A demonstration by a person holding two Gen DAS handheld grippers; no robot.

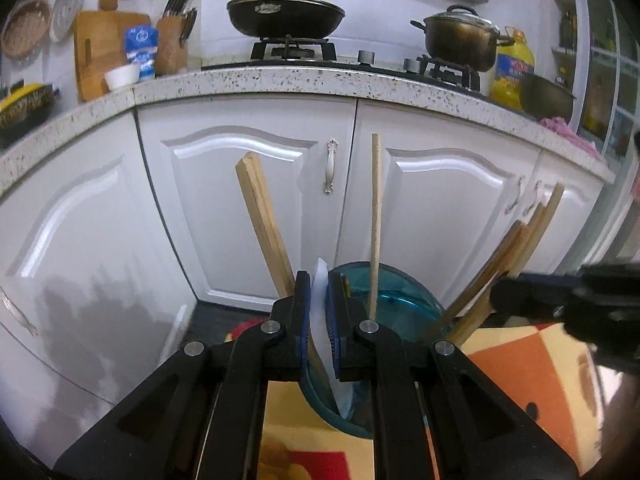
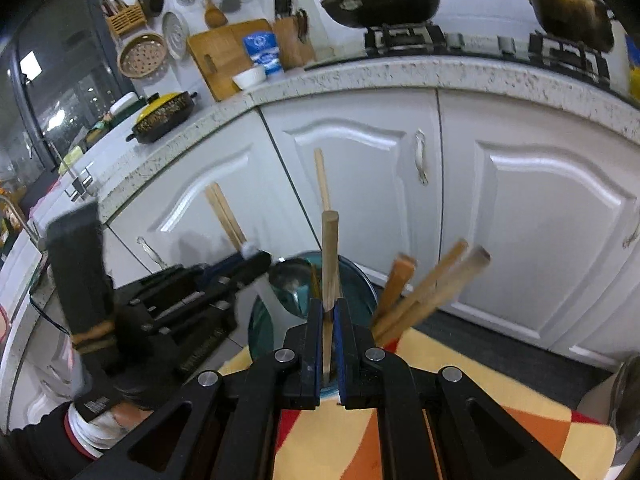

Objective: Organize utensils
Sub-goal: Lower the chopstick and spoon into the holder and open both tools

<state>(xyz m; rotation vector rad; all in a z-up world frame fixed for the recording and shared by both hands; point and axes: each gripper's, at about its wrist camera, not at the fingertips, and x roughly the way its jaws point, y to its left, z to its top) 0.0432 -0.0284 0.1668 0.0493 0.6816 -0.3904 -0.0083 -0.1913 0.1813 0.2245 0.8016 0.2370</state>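
L hand-held gripper (image 1: 319,312) pinching white utensil (image 1: 320,280), teal holder (image 1: 404,288)

We count 2 grippers: left (image 1: 319,312), right (image 2: 329,336). 1 teal holder (image 1: 400,292). Wooden sticks standing in it, approx 6: 2 at left (image 1: 264,220), 1 thin upright (image 1: 375,216), 3 leaning right (image 1: 516,256); blur, so count rough. 1 white utensil (image 1: 320,304) and 1 wooden handle (image 2: 330,256), each in jaws. On counter: 1 pan (image 1: 286,16), 1 pot (image 1: 460,38), 1 oil btl (image 1: 514,68), 1 knife block (image 1: 172,44), 1 board (image 1: 100,52), 1 white bowl (image 1: 122,77).
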